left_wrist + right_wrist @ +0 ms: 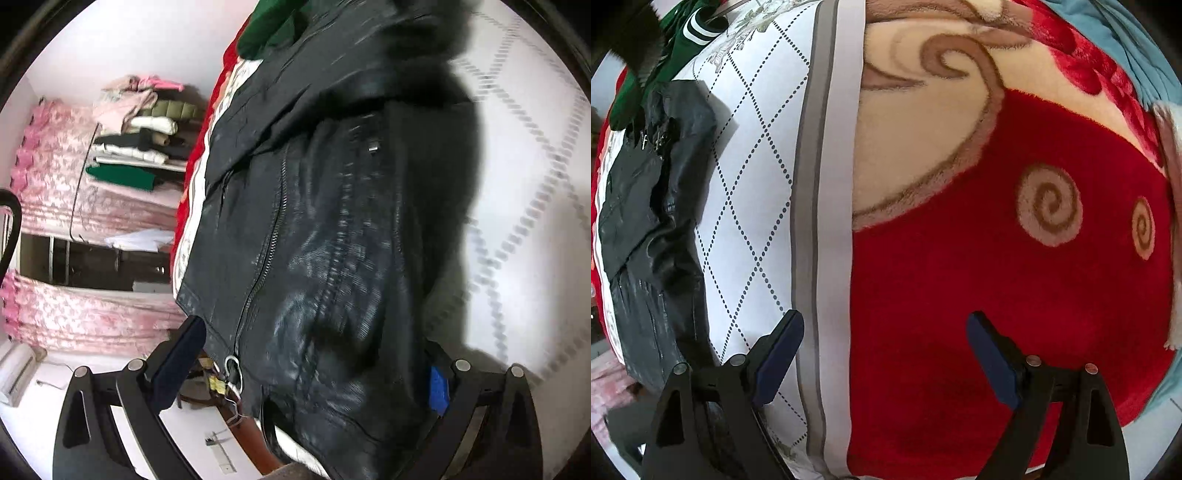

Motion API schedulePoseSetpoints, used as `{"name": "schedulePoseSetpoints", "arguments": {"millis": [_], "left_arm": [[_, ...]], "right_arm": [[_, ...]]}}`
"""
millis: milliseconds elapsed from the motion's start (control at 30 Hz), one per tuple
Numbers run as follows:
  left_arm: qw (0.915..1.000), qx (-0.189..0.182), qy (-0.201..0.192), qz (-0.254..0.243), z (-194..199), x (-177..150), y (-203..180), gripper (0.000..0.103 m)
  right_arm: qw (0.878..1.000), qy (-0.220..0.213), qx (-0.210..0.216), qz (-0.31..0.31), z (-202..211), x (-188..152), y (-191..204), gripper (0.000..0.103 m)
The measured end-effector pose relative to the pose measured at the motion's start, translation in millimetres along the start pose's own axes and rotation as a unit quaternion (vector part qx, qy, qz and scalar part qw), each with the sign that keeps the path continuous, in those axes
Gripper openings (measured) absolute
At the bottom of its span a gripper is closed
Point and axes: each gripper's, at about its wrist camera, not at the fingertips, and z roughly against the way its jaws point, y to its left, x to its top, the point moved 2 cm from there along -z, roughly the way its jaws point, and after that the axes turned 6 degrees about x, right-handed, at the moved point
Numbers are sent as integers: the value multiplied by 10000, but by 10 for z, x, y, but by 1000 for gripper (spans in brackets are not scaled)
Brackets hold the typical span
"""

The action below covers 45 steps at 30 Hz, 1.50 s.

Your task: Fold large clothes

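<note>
Left tongs (306, 373) gripping black jacket (314, 221); right tongs (882, 354) hanging wide, empty, over red blanket (960, 277).

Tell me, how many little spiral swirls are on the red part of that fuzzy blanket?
2. A larger tan spiral sits mid-right on the red blanket, and a smaller spiral lies just right of it. More may be hidden beyond the picture's edge.

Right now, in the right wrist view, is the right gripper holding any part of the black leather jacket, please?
No, the right gripper stands open and empty above the red plush blanket, with the black leather jacket lying apart.
</note>
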Motion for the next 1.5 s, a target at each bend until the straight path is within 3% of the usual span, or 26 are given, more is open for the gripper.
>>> {"name": "schedulePoseSetpoints", "arguments": {"millis": [167, 300, 333, 400, 467, 567, 600, 733, 833, 1067, 1333, 1400, 1433, 1500], "left_arm": [[9999, 114, -51, 18, -65, 6, 60, 103], [9997, -181, 99, 143, -83, 4, 140, 103], [9995, -262, 73, 134, -75, -9, 141, 98], [9987, -509, -11, 94, -16, -59, 122, 80], [9973, -725, -102, -49, 69, -101, 47, 47], [9949, -986, -171, -130, 187, -152, -38, 15], [9941, -1059, -182, -112, 216, -153, -46, 10], [9900, -1390, -133, 217, 270, -105, 145, 4], [9874, -1523, -201, 387, 326, -55, 348, 3], [9839, -1640, -62, 703, 207, 83, 698, 3], [9808, -1784, 60, 788, 80, 135, 762, 3], [9794, -1840, 93, 824, 58, 140, 799, 3], [9788, -1864, 107, 845, 43, 146, 814, 3], [9765, -1951, 162, 902, 10, 155, 855, 3]], "right_arm": [[9998, -45, 173, 42, -142, -27, 191, 91], [9986, -92, 499, 145, -215, 10, 384, 91], [9983, -97, 553, 164, -213, 11, 422, 91], [9978, -91, 629, 185, -217, -1, 471, 91], [9976, -82, 665, 193, -226, -22, 485, 91], [9971, -15, 724, 249, -273, -21, 493, 91], [9968, 3, 757, 271, -300, -26, 510, 91], [9941, 7, 1026, 342, -356, -11, 598, 91], [9869, 35, 1587, 271, -392, 58, 729, 91], [9470, 126, 3197, -289, -493, 284, 1008, 91], [9206, 66, 3820, -802, -815, 505, 1213, 91], [9219, -19, 3800, -755, -851, 576, 1278, 67], [9256, 13, 3722, -696, -871, 590, 1324, 45], [9293, -24, 3628, -696, -920, 607, 1423, 35]]}}
